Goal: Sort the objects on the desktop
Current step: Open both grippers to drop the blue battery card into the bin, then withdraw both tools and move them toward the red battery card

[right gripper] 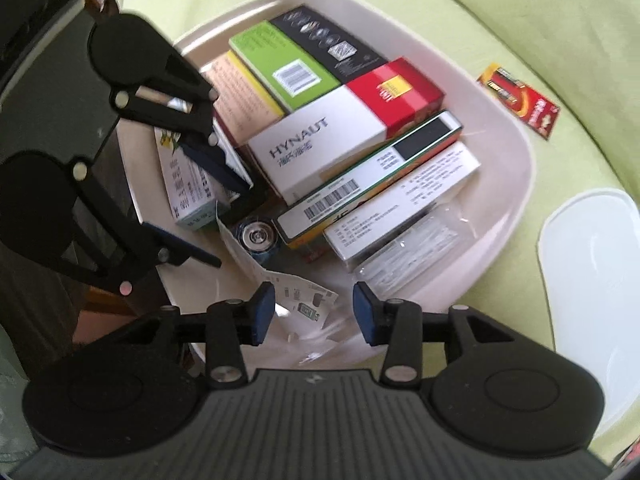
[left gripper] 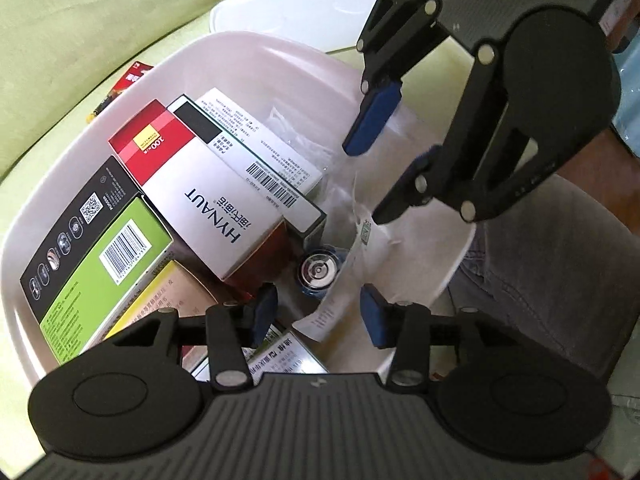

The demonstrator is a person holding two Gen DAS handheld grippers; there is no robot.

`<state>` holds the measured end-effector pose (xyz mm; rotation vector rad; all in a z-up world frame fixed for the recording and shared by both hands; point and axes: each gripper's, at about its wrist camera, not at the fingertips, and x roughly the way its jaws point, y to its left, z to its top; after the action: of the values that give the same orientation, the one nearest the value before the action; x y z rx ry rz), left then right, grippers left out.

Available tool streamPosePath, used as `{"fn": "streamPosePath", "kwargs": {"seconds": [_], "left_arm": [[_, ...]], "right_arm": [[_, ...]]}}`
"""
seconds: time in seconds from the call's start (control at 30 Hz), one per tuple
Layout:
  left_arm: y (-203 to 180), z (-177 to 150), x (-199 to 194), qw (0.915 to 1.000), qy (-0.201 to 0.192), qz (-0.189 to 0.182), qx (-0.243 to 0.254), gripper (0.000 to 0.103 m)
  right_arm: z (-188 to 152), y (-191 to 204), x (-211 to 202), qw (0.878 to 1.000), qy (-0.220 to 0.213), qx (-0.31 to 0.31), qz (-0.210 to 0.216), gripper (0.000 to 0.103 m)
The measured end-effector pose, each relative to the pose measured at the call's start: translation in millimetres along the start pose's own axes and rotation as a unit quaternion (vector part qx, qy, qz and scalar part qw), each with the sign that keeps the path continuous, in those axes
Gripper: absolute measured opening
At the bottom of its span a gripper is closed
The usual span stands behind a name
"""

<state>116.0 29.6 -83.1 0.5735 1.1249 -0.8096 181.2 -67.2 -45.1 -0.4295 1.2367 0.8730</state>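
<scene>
The white bin (left gripper: pixel 248 52) sits on the green-covered counter (left gripper: pixel 80 20), already packed with boxes; the HYNAUT box (left gripper: pixel 208 220) lies on top at its middle. Sorting looks well advanced. Both grippers hang over the bin's open corner, fingers apart and empty: the left gripper (left gripper: pixel 318 314) and the right gripper (right gripper: pixel 314 312).

A paper receipt (right gripper: pixel 296 296) and a battery (right gripper: pixel 258 236) lie between them. My guess: the next move calls for closing on the thin receipt, which will want a low, flat approach.

Only the right wrist view shows the red battery card (right gripper: pixel 520 98) in full, outside the bin at 2 o'clock; the lid (right gripper: pixel 592 280) lies at 4 o'clock.
</scene>
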Motion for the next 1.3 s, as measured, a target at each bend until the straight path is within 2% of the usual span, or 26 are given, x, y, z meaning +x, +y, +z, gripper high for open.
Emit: {"fn": "streamPosePath", "kwargs": {"seconds": [0.27, 0.33, 0.57, 0.77, 0.87, 0.93, 1.0, 1.13, 1.3], "left_arm": [[0, -12, -23, 0.9989, -0.019, 0.021, -0.036, 0.052], [0, -13, -30, 0.9982, -0.023, 0.032, -0.044, 0.058], [-2, 2, -69, 0.9967, -0.036, 0.055, -0.048, 0.06], [-8, -2, -66, 0.9941, -0.052, 0.081, -0.051, 0.063], [-12, -7, -70, 0.9922, -0.059, 0.092, -0.06, 0.068], [-14, -10, -74, 0.9901, -0.064, 0.103, -0.071, 0.081], [-14, -14, -76, 0.9878, -0.069, 0.115, -0.08, 0.087], [-15, -23, -87, 0.9822, -0.083, 0.132, -0.106, 0.089], [-20, -35, -98, 0.9736, -0.095, 0.158, -0.134, 0.089]], "right_arm": [[-16, 1, -27, 0.998, -0.052, 0.042, -0.005, 0.041], [-19, 3, -33, 0.997, -0.065, 0.053, -0.002, 0.042], [-32, 15, -48, 0.991, -0.102, 0.086, 0.003, 0.051], [-42, 27, -59, 0.986, -0.13, 0.107, -0.008, 0.067], [-46, 29, -62, 0.98, -0.148, 0.137, -0.011, 0.079], [-48, 31, -65, 0.975, -0.159, 0.156, -0.016, 0.085], [-50, 34, -68, 0.97, -0.172, 0.17, -0.024, 0.089], [-52, 42, -75, 0.959, -0.196, 0.199, -0.04, 0.099], [-51, 51, -80, 0.949, -0.212, 0.225, -0.066, 0.102]]}}
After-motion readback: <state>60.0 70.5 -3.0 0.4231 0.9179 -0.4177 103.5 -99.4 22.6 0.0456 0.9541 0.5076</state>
